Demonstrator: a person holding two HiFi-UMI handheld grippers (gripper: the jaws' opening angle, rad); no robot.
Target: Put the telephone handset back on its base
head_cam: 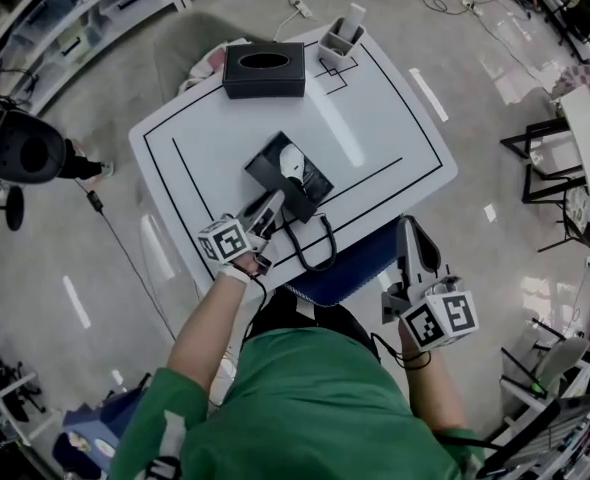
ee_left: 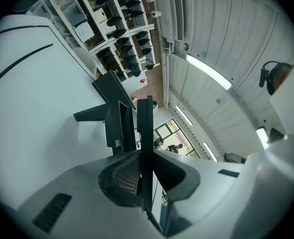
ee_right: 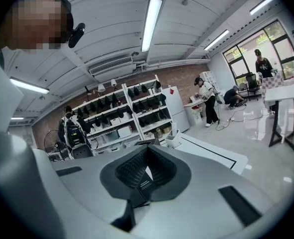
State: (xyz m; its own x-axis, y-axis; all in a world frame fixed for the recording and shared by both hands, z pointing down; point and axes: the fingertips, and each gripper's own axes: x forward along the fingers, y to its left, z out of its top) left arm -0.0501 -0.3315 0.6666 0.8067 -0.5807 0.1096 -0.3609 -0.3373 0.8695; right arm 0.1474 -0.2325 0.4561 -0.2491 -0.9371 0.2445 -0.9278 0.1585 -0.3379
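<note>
The black telephone base [head_cam: 285,168], with a pale patch on top, lies in the middle of the white table [head_cam: 375,118]. At the base's near edge is the black handset [head_cam: 299,206], and my left gripper [head_cam: 268,211] is shut on it. A black cord [head_cam: 318,248] loops from the handset over the table's front edge. In the left gripper view the handset [ee_left: 145,128] shows as a narrow dark piece clamped between the jaws of the left gripper [ee_left: 142,153]. My right gripper [head_cam: 411,230] hangs off the table's front right, shut and empty; the right gripper [ee_right: 146,171] looks out into the room.
A black tissue box [head_cam: 264,69] and a white holder [head_cam: 340,46] stand at the table's far edge. A blue seat [head_cam: 350,268] is under the front edge. Black lines are marked on the tabletop. Stands and cables are on the floor around.
</note>
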